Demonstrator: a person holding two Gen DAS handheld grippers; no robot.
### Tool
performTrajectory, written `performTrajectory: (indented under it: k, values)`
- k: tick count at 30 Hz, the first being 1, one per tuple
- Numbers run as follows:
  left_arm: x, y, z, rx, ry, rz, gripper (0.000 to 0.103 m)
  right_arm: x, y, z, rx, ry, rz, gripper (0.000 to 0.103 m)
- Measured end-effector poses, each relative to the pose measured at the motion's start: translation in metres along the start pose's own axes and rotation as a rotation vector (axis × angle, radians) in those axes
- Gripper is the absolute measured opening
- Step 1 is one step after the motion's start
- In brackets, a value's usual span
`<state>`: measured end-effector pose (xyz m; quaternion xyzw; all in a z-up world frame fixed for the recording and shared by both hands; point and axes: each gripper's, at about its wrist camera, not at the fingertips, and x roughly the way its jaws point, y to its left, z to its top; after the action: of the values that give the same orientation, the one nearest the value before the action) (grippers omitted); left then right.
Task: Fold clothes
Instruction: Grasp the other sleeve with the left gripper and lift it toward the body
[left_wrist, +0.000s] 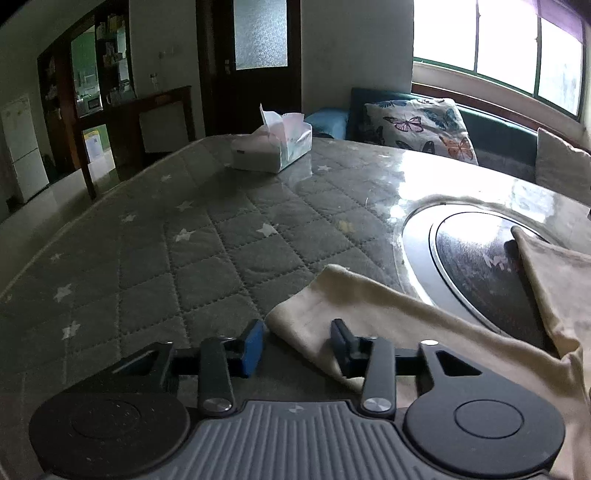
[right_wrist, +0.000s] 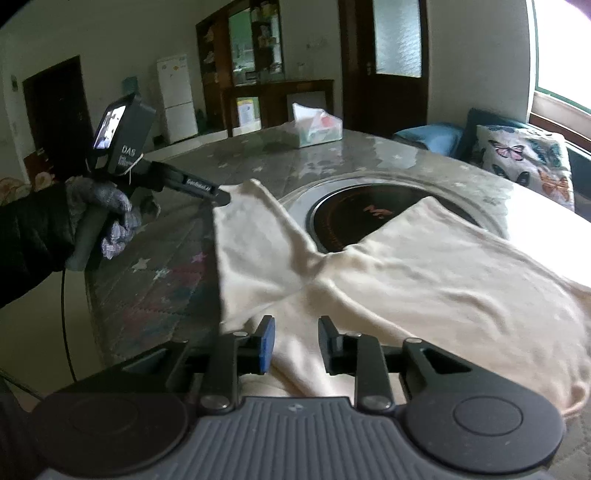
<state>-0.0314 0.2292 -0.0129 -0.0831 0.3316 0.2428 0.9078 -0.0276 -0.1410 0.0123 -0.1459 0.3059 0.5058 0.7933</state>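
A cream long-sleeved garment (left_wrist: 406, 314) (right_wrist: 424, 277) lies spread on the table, partly over a round hob. In the left wrist view the end of one sleeve (left_wrist: 295, 325) lies between the fingers of my left gripper (left_wrist: 298, 341). The jaws stand apart and the pads do not press on the cloth. The right wrist view shows that left gripper (right_wrist: 223, 197) with its tip at the same sleeve end (right_wrist: 255, 221), held by a gloved hand (right_wrist: 107, 210). My right gripper (right_wrist: 297, 341) hovers over the garment's near edge, its jaws apart with cloth beneath the gap.
The table (left_wrist: 184, 240) has a grey quilted star-print cover. A round black hob (left_wrist: 480, 266) (right_wrist: 354, 218) is set into it. A tissue box (left_wrist: 271, 151) (right_wrist: 316, 127) stands at the far side. A butterfly cushion (left_wrist: 421, 125) lies on the bench by the window.
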Motion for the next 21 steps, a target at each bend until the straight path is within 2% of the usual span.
performTrajectory:
  k: [2, 7, 14, 21]
  values:
    - [-0.003, -0.001, 0.002, -0.004, -0.006, -0.006, 0.01, -0.008, -0.005, -0.001, 0.023, -0.011, -0.013, 0.025]
    - [-0.041, -0.018, 0.01, 0.023, -0.074, -0.1, 0.006, -0.029, -0.022, -0.008, 0.093, -0.041, -0.07, 0.025]
    - [-0.116, -0.086, 0.023, 0.158, -0.209, -0.323, 0.006, -0.057, -0.052, -0.03, 0.219, -0.07, -0.176, 0.025]
    - [-0.162, -0.16, 0.015, 0.276, -0.247, -0.551, 0.005, -0.087, -0.076, -0.055, 0.329, -0.122, -0.264, 0.025]
